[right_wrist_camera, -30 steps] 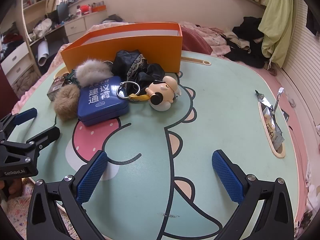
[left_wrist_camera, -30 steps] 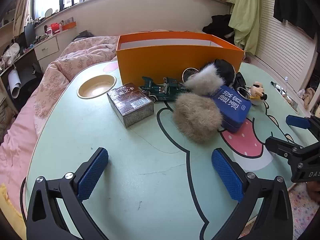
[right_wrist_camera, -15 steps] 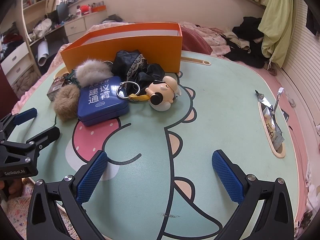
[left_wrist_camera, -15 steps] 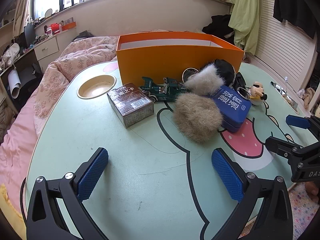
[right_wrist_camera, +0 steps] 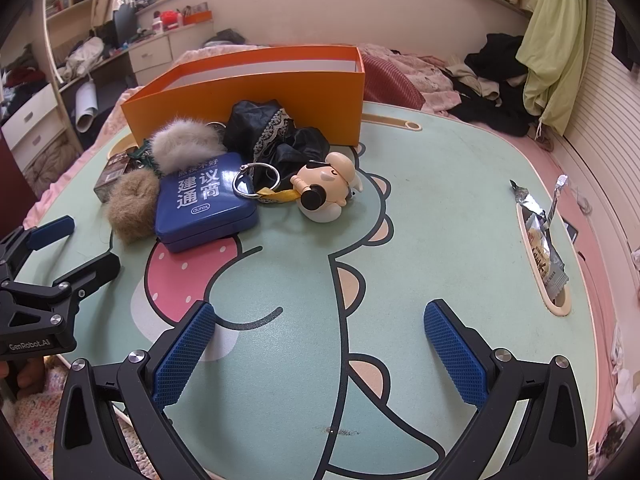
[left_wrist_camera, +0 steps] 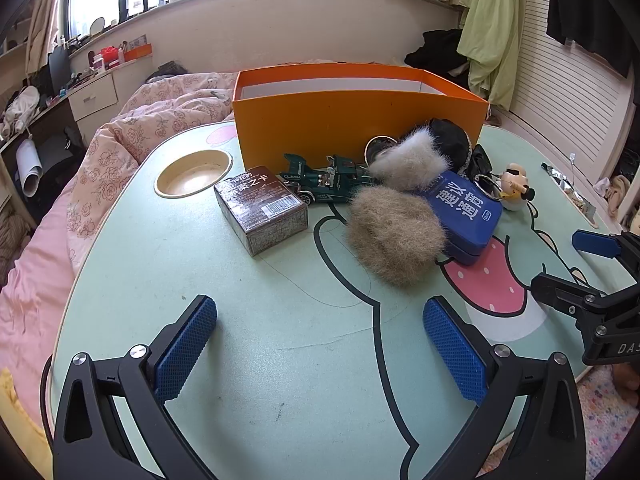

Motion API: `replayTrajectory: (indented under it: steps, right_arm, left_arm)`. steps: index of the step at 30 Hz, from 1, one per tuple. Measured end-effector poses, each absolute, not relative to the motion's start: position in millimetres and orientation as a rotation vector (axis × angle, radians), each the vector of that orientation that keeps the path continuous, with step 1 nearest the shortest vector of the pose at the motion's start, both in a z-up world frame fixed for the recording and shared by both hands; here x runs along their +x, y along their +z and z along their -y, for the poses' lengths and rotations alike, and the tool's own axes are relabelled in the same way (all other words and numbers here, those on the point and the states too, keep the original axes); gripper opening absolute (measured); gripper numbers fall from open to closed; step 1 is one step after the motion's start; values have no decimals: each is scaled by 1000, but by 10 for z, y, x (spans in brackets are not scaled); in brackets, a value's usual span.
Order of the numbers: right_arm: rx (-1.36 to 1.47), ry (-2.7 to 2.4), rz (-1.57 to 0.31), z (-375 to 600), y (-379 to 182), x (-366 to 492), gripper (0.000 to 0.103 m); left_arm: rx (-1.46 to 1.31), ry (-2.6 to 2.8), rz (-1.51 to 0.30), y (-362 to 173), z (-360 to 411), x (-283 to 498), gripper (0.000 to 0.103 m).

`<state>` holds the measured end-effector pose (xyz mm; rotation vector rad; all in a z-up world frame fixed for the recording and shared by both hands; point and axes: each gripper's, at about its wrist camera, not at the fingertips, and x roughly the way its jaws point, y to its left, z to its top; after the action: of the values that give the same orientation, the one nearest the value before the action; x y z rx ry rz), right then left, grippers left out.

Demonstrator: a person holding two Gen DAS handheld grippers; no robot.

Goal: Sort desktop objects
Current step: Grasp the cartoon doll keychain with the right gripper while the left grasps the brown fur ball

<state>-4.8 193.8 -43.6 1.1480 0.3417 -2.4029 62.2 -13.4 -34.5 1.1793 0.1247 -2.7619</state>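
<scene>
An open orange box (left_wrist_camera: 356, 112) (right_wrist_camera: 256, 92) stands at the back of the green table. In front of it lie a brown carton (left_wrist_camera: 262, 210), a green toy car (left_wrist_camera: 328, 182), two fur pompoms (left_wrist_camera: 394, 236) (right_wrist_camera: 184, 144), a blue tin (left_wrist_camera: 468, 212) (right_wrist_camera: 204, 200), black cloth (right_wrist_camera: 276, 136) and a cartoon figure keychain (right_wrist_camera: 326, 188) with a metal ring (right_wrist_camera: 256, 180). My left gripper (left_wrist_camera: 320, 344) is open and empty over the near table, well short of the carton. My right gripper (right_wrist_camera: 320, 344) is open and empty, near of the keychain.
A round cup recess (left_wrist_camera: 194, 174) sits in the table's left. A slot at the table's right edge holds snack wrappers (right_wrist_camera: 544, 240). A bed with pink bedding (left_wrist_camera: 120, 152) lies left of the table. Each gripper shows at the edge of the other's view.
</scene>
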Motion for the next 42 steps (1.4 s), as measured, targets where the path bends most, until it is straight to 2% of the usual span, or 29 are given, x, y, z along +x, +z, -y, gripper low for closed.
replayTrajectory:
  steps: [10,15,23,25,26,27,36,42]
  right_arm:
    - [1156,-2426,-292,-2060,-369,-66,103]
    - [1147,-2436,-160,-2171,-243,-244,89]
    - [1140,-2402,-65,-1960,-43,-661,86]
    - [1165,-2381,-58,-1894,-77,-742,71]
    - [1194,-2366,-48,-1871,-124,-780,47]
    - [1227,-2350,-32,-1870,-177,-801,41]
    - [1141,-2360,82,-2290,-197,-409,40]
    - [1086,-2380,119,-2466,-85,-302,40]
  left_arm:
    - [1181,-2763,-127,-340,121,627,103]
    - [1180,-2763,-128,-339,122,622,103]
    - [1181,-2763,-127,-340,119,622,103]
    - [1181,-2763,-128,-339,116,622,103]
    - [1181,-2762,-127,-341,120,622,103]
    - [1181,-2762,-127,-341,123,619,103]
    - [1111,-2775,-129,-231,124,687,103]
    - [1115,-2851,-218,-41,109,449,102]
